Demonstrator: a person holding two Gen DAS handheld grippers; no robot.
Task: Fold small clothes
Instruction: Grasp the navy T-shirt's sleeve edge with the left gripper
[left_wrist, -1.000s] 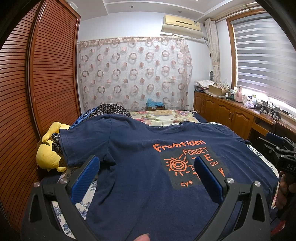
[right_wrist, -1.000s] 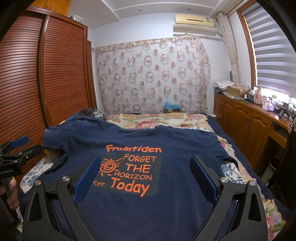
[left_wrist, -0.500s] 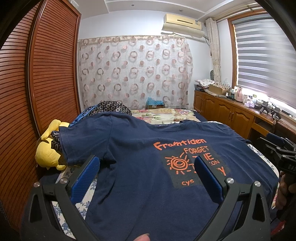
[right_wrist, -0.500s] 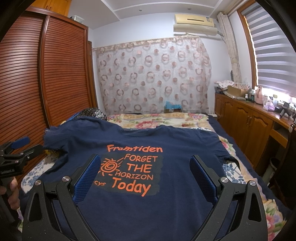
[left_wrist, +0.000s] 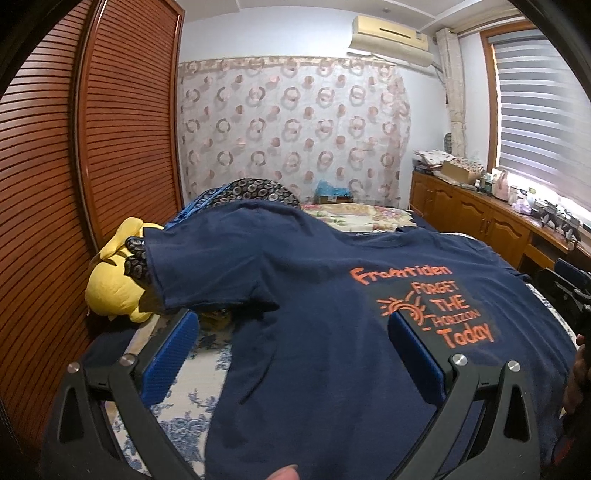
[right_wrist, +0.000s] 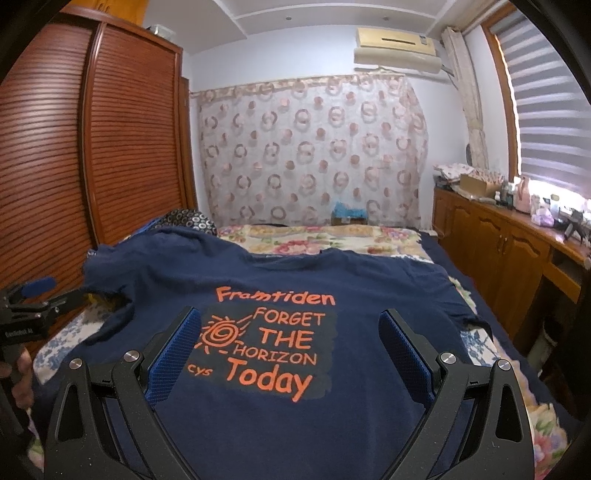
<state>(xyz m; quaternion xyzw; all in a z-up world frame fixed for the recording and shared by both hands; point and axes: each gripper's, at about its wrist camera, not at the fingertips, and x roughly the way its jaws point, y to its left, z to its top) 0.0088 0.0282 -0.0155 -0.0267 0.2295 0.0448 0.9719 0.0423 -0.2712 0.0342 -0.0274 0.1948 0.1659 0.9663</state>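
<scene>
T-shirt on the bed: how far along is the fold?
Done: the navy T-shirt lies spread print-up on the bed. In hand: nothing; the left gripper and right gripper hover open above it. Left: every fold, sleeves included.

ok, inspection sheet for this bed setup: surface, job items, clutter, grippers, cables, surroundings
Surface: bed with floral sheet, mostly covered.
Job's things: navy T-shirt spread flat, print side up, unfolded; one sleeve draped over the plush toy.
Clutter: yellow plush toy and patterned cushion at the wardrobe side.
Grippers: left gripper and right gripper both open above the shirt, holding nothing.
Cables: nothing seen.
Surroundings: slatted wardrobe, circle-print curtain, air conditioner, crowded wooden cabinet, window blind.
</scene>
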